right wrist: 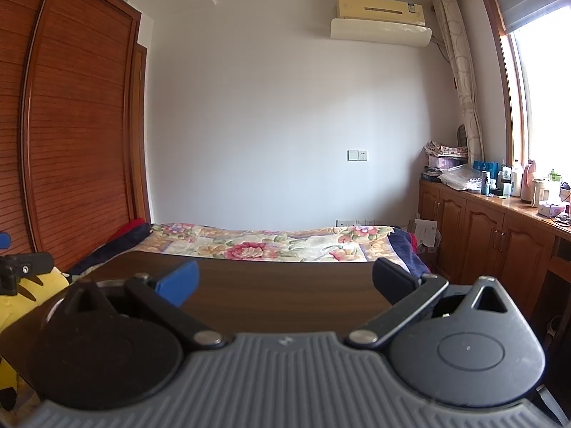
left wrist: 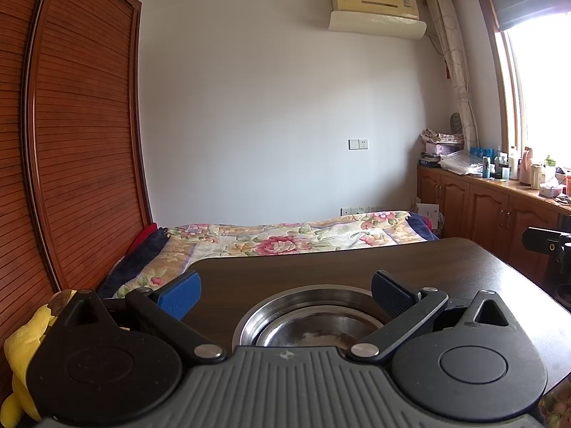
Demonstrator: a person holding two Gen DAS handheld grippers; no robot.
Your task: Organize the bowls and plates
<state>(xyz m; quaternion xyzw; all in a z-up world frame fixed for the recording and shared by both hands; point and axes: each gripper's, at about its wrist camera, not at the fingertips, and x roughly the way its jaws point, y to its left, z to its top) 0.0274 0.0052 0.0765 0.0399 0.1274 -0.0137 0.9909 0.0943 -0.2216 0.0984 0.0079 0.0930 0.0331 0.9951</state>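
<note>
In the left wrist view a stack of shiny steel bowls (left wrist: 310,324) sits on the dark wooden table (left wrist: 392,260), right below and between the fingers. My left gripper (left wrist: 285,294) is open and empty above the bowls, not touching them. In the right wrist view my right gripper (right wrist: 285,281) is open and empty over the bare dark table (right wrist: 278,292). A curved metal rim (right wrist: 107,281) shows behind the left finger; what it belongs to is hidden.
A bed with a floral quilt (left wrist: 278,242) lies just past the table's far edge. A wooden wardrobe (left wrist: 71,125) stands at the left. Cabinets with bottles (left wrist: 499,207) line the right wall. A yellow plush toy (left wrist: 25,356) lies at the left.
</note>
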